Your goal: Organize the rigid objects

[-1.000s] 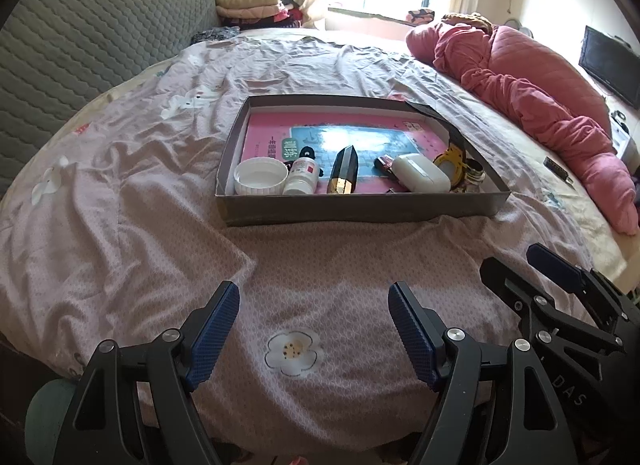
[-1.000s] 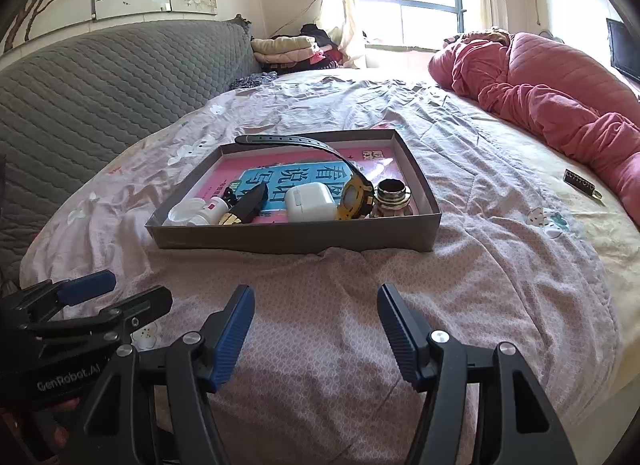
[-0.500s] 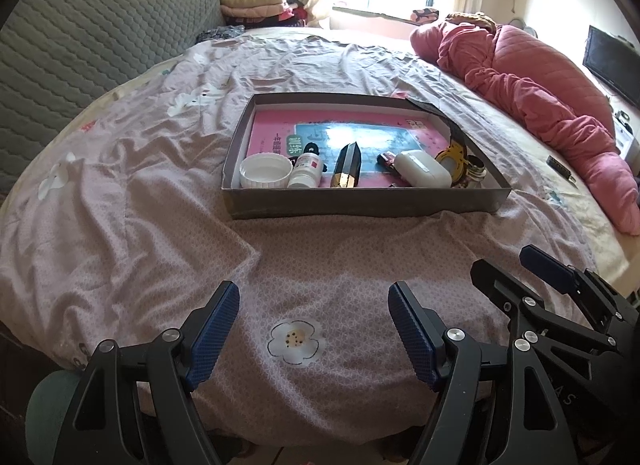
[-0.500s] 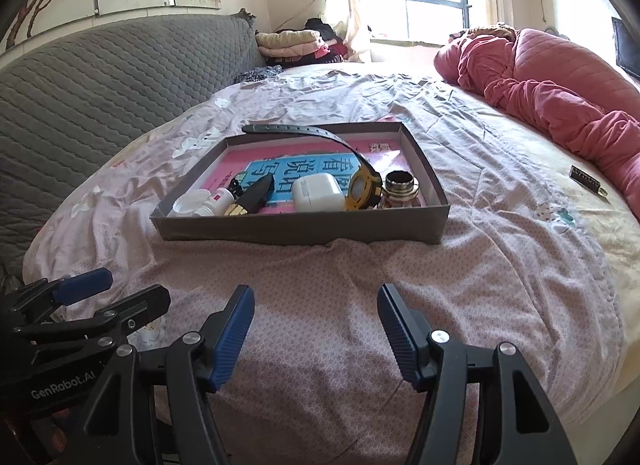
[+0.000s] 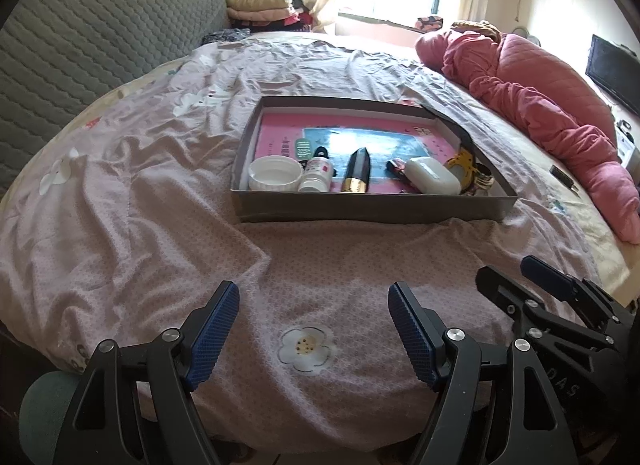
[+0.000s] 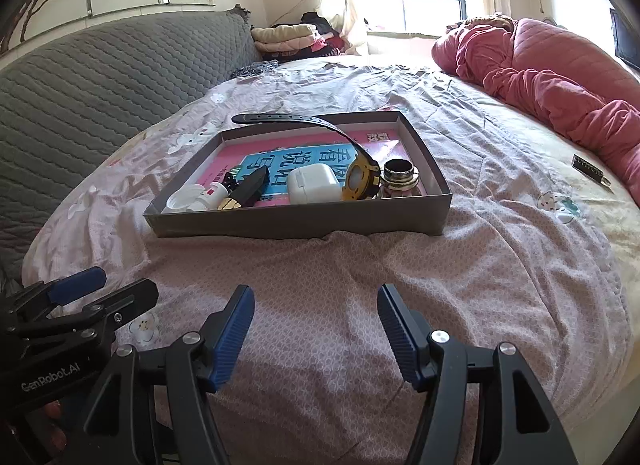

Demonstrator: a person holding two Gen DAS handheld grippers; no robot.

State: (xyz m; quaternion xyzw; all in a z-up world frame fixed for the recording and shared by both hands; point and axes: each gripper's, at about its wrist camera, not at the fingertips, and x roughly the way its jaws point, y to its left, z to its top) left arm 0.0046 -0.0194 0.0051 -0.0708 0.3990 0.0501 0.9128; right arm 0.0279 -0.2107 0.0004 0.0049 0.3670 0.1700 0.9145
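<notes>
A grey shallow box sits on the bed with a pink book in its bottom. In it lie a white lid, a small white bottle, a black and gold lipstick, a white earbud case, a yellow watch with a black strap and a metal ring. My left gripper and right gripper are both open and empty, low over the sheet well short of the box.
A pink quilt lies bunched at the right of the bed. A small dark object lies on the sheet near it. A grey padded headboard runs along the left. Folded clothes sit by the window.
Both grippers have drawn back a little from the box and tilted slightly, so the box sits a bit higher and farther in both views. Both stay open.
</notes>
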